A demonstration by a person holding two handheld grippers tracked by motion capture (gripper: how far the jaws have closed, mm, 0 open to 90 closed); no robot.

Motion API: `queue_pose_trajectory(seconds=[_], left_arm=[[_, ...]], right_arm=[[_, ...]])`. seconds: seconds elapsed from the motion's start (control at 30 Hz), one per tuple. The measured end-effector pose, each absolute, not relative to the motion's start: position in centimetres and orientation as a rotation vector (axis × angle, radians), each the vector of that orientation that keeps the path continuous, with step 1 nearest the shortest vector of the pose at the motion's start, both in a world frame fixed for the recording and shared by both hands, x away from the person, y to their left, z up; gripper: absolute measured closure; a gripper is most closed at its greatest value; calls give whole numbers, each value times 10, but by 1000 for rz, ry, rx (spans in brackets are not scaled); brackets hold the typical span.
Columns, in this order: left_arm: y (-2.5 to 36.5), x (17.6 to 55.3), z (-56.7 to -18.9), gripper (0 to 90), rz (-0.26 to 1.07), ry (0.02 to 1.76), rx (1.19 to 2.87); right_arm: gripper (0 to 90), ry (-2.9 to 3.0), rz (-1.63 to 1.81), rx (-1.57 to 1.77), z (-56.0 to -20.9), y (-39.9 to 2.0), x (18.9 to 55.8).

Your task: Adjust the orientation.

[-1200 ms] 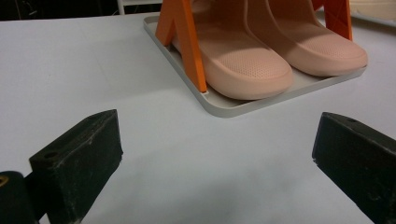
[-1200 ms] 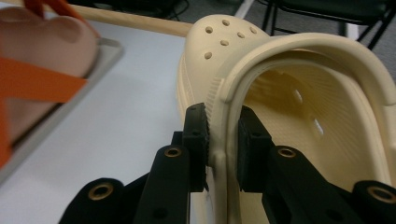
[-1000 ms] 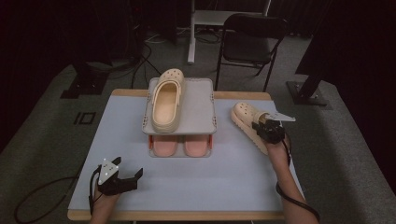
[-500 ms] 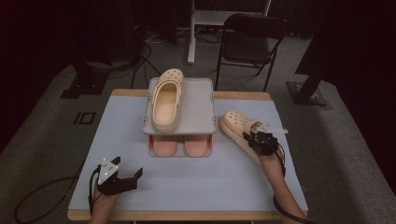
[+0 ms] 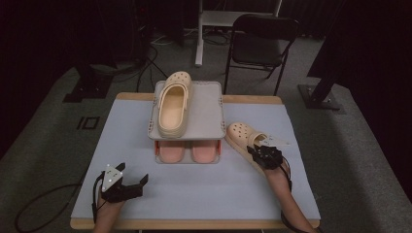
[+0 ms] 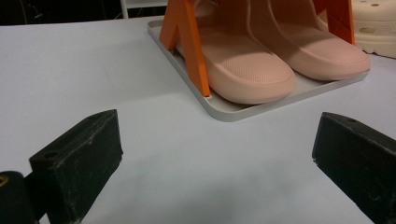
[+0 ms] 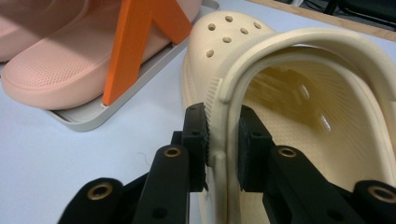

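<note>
A: Right tongs (image 7: 223, 142) are clenched on the side wall of the cream clog (image 7: 299, 116), on the worktop (image 5: 194, 194) just beside the shoe rack (image 5: 187, 158).
B: Perforated toe, heel strap up. Left tongs (image 6: 215, 154) are released, gaping over bare worktop.

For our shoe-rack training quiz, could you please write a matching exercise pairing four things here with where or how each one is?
Things:
1. Left gripper
2. Right gripper
3. Pink slippers
4. Clog on the rack

Places or states:
A. On the rack's lower tray
B. Lying alone on the top shelf
C. Jaws open, nothing between them
D. Clamped on the side wall of the second clog

Pairs: 1-C, 2-D, 3-A, 4-B
</note>
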State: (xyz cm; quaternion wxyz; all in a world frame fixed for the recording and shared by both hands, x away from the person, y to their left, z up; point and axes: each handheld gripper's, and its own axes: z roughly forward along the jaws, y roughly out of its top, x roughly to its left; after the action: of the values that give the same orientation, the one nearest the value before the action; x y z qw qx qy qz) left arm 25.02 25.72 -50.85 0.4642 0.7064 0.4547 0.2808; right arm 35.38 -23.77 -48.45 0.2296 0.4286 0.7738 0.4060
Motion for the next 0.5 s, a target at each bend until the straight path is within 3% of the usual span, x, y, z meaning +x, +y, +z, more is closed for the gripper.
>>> queue_pose_trajectory(seconds=[0.17,0.5], left_arm=[[258,250,-508,17,690,1118,1729],[257,250,-508,17,685,1115,1733]], right_arm=[[617,2129,1175,1174,-479,-244,349],[572,2029,1203,1218,-462,-279,343]])
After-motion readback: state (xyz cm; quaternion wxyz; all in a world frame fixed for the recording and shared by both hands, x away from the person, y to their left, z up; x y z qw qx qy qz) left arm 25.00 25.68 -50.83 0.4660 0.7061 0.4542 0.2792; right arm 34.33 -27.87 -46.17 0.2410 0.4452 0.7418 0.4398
